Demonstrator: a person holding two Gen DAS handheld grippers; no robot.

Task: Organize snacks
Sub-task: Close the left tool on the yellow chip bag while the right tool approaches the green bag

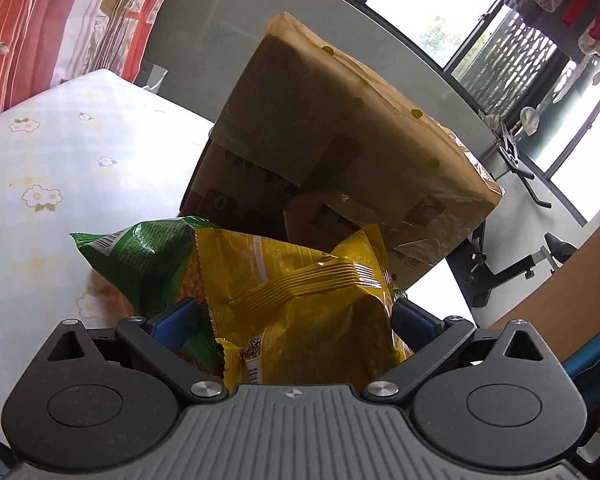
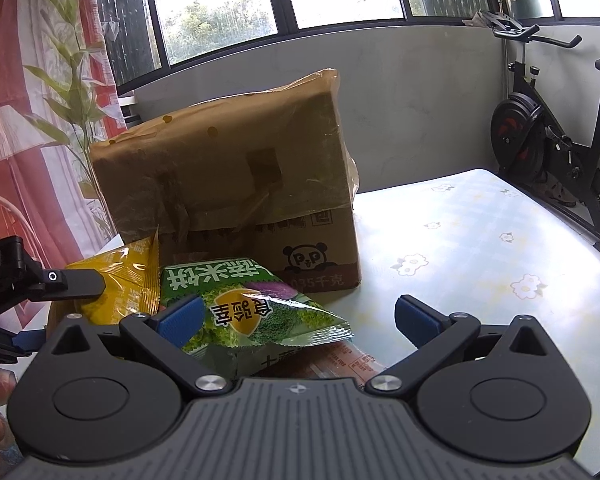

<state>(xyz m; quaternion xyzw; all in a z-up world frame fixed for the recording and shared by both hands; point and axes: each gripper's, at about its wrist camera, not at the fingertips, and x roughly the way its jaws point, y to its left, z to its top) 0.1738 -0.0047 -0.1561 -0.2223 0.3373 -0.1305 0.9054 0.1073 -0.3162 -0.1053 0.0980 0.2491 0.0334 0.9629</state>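
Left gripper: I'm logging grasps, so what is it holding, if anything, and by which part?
The left gripper grips the yellow snack bag across its body below the crimped top seal. The right gripper holds nothing.

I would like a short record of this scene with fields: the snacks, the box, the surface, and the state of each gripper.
snacks: yellow bag; green bag beside it; a reddish packet partly under the green bag
box: cardboard box, flaps taped, behind the snacks
surface: flowered tablecloth
left gripper: yellow bag lies between its fingers; grip not clear
right gripper: open, over the green bag
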